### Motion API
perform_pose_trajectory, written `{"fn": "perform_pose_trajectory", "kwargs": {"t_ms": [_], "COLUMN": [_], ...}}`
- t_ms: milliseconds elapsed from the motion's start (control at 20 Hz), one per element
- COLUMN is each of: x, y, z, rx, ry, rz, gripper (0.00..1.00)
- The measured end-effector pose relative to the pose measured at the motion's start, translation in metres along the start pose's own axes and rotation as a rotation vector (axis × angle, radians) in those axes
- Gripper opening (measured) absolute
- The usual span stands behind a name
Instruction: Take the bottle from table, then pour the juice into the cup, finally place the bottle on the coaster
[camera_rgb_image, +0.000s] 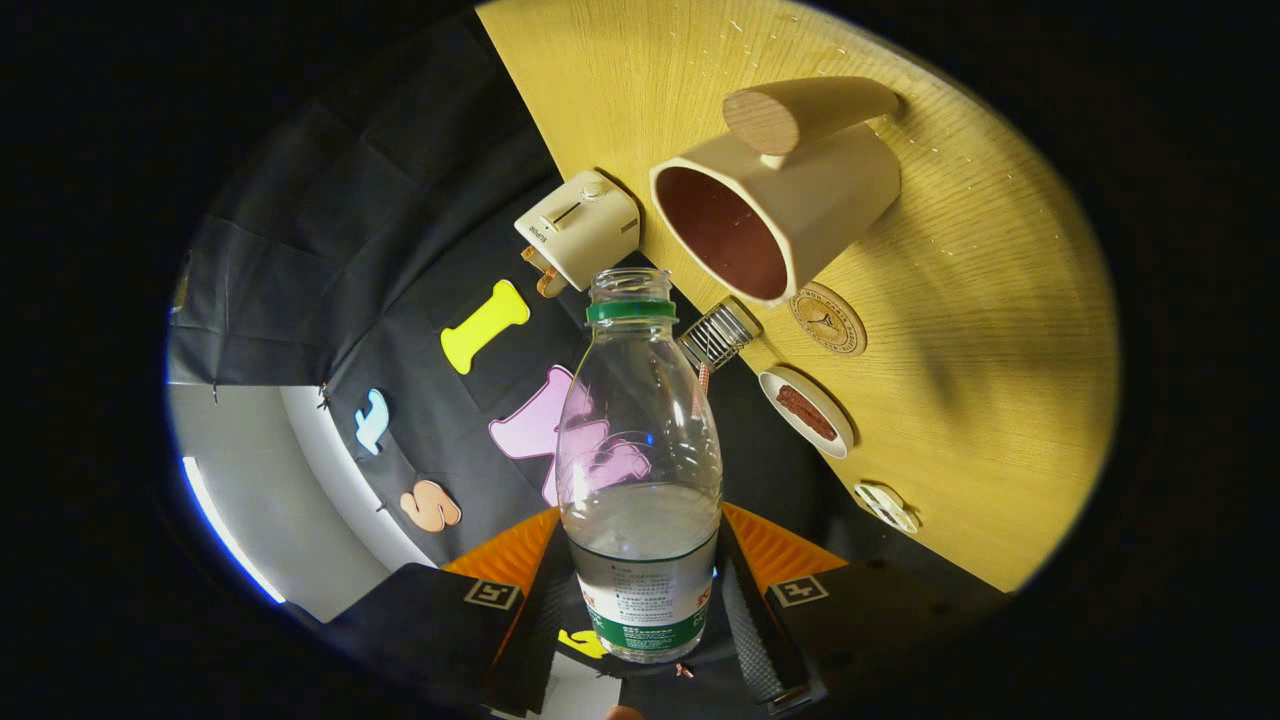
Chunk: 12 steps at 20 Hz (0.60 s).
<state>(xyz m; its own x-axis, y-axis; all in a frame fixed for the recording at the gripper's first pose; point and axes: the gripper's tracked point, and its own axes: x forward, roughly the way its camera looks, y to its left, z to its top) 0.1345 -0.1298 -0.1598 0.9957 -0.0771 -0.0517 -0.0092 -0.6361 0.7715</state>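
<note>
Hand-held gripper (640, 590) clamps the bottle (640, 470) near cup (790, 200).

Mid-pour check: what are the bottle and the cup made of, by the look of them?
Bottle, held between the tongs: likely clear plastic, since the wall shows through it and it has a green neck ring and a printed label. Cup: probably matte cream ceramic or plastic, reddish-brown inside; its handle's round end shows wood-like grain.

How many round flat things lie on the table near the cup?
3. The coaster lies just beside the cup; a small plate lies next to it; a white disc lies past the plate. The bottle, held between the fingers, may hide others.
</note>
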Motion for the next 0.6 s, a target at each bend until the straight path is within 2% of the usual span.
{"fn": "perform_pose_trajectory", "kwargs": {"t_ms": [350,600], "x": [-0.005,-0.007], "y": [-0.005,0.000], "z": [-0.006,-0.013], "rx": [-0.103,-0.337], "ry": [0.007,0.032], "rz": [-0.009,-0.017], "gripper": [0.75,0.75]}}
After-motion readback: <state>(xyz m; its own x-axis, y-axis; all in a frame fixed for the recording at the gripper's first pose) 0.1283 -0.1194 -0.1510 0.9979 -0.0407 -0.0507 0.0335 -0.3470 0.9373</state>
